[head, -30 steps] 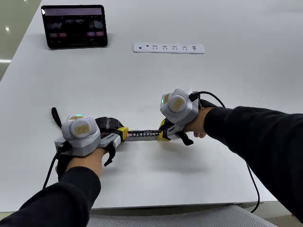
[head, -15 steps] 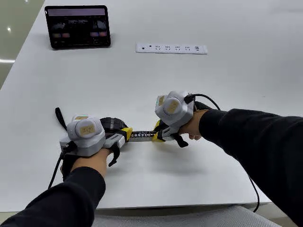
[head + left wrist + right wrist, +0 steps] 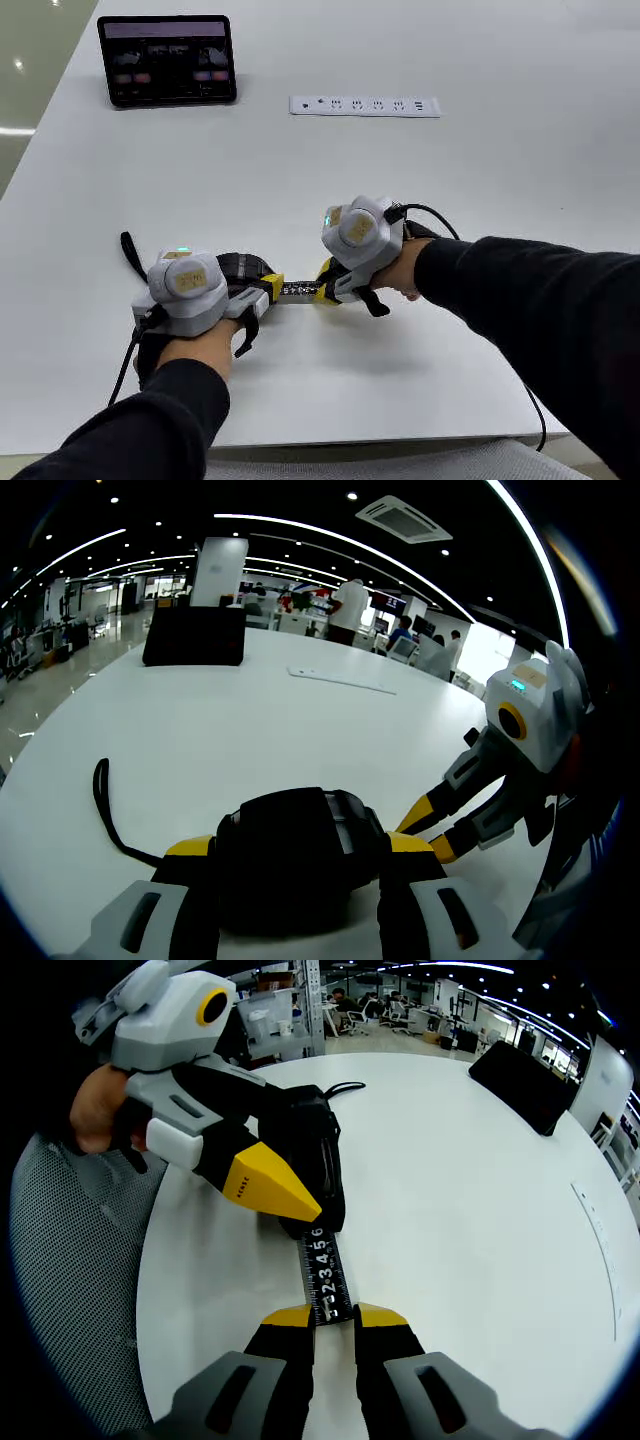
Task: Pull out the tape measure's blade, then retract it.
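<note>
While left gripper [image 3: 300,858] clamps tape measure [image 3: 318,1165], right gripper [image 3: 330,1318] pinches blade [image 3: 321,1265].

- The left gripper [image 3: 256,284] has a rounded pale grey housing, a tan square sticker on top, a small green light, and grey jaws tipped with yellow wedges.
- The right gripper [image 3: 322,290] has the same pale grey shell, tan sticker, green light and yellow tips.
- Black straps [image 3: 243,330] hang from both grippers.
- A black cable [image 3: 127,362] trails from the left gripper, and a second cable [image 3: 437,211], also black, loops from the right.
- Long black sleeves [image 3: 540,300] cover both arms.
</note>
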